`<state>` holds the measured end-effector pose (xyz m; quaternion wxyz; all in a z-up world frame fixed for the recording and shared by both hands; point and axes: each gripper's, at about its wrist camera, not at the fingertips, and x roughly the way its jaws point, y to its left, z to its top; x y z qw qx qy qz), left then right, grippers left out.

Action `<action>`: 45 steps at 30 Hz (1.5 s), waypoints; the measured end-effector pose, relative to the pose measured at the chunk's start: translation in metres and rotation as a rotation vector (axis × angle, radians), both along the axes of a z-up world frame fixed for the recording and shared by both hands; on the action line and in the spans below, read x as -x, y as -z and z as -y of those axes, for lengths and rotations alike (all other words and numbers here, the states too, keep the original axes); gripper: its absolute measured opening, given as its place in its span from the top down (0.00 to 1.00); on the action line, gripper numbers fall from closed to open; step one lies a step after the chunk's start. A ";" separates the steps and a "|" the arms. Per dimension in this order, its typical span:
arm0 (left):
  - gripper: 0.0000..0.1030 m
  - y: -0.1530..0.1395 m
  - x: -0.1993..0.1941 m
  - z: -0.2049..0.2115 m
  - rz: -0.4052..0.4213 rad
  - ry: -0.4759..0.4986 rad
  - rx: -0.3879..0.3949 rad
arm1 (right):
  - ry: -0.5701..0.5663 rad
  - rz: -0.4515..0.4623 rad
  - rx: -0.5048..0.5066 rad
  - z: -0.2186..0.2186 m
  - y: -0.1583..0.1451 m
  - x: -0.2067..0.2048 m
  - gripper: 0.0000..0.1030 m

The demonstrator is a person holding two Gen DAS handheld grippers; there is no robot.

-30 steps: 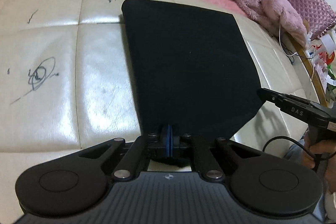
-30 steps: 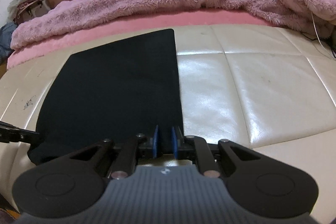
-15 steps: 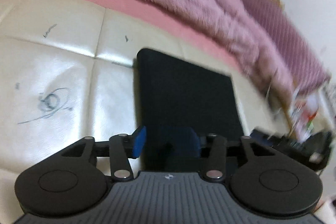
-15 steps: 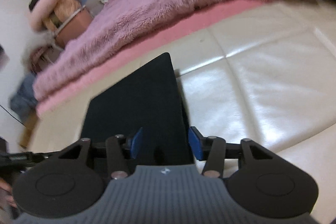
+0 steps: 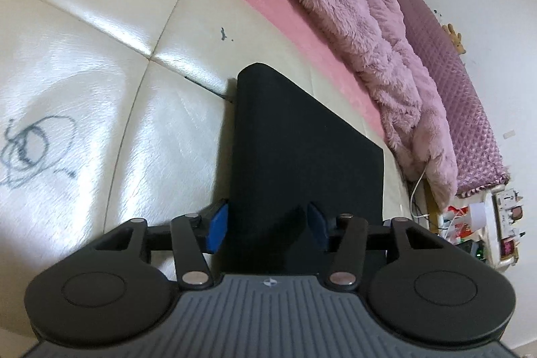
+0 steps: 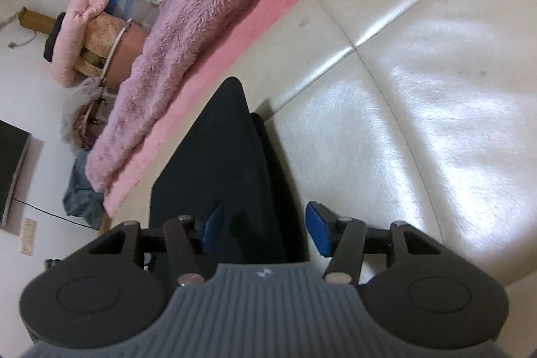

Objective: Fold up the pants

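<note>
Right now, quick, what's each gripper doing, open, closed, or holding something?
Left gripper: open, having just let go; the folded black pants lie loose between its pads.
Right gripper: open, also just released, over the pants' edge.

Each gripper, the left gripper [image 5: 266, 225] and the right gripper [image 6: 265, 228], had blue pads [image 5: 217, 227], black link arms with silver pivot screws, two round black discs and a ribbed grey body bearing a small emblem.
</note>
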<state>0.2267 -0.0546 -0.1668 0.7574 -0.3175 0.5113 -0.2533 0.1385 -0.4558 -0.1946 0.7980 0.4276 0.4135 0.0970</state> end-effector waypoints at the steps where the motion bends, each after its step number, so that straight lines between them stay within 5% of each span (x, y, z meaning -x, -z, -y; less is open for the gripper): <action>1: 0.42 0.001 -0.002 0.000 -0.003 0.002 0.008 | -0.004 0.002 -0.018 0.001 0.002 -0.002 0.50; 7: 0.49 0.007 -0.010 -0.001 -0.013 0.012 0.035 | -0.072 0.013 -0.048 -0.007 0.007 -0.025 0.51; 12: 0.53 0.012 -0.019 -0.004 -0.032 0.020 0.070 | -0.099 -0.014 -0.090 -0.010 0.015 -0.046 0.70; 17: 0.56 0.014 -0.023 -0.003 -0.028 0.027 0.083 | -0.078 -0.035 -0.153 -0.005 0.024 -0.050 0.78; 23: 0.73 0.015 -0.023 -0.007 -0.042 0.032 0.096 | -0.077 -0.057 -0.104 -0.008 0.015 -0.048 0.79; 30: 0.78 -0.002 -0.024 -0.016 -0.014 0.030 0.055 | -0.081 -0.055 -0.017 -0.025 -0.013 -0.046 0.86; 36: 0.79 -0.028 -0.042 -0.065 0.025 0.020 0.001 | -0.172 -0.008 0.030 -0.078 -0.049 -0.066 0.88; 45: 0.78 -0.058 -0.100 -0.167 0.028 -0.028 -0.127 | -0.248 0.038 -0.065 -0.190 -0.045 -0.137 0.88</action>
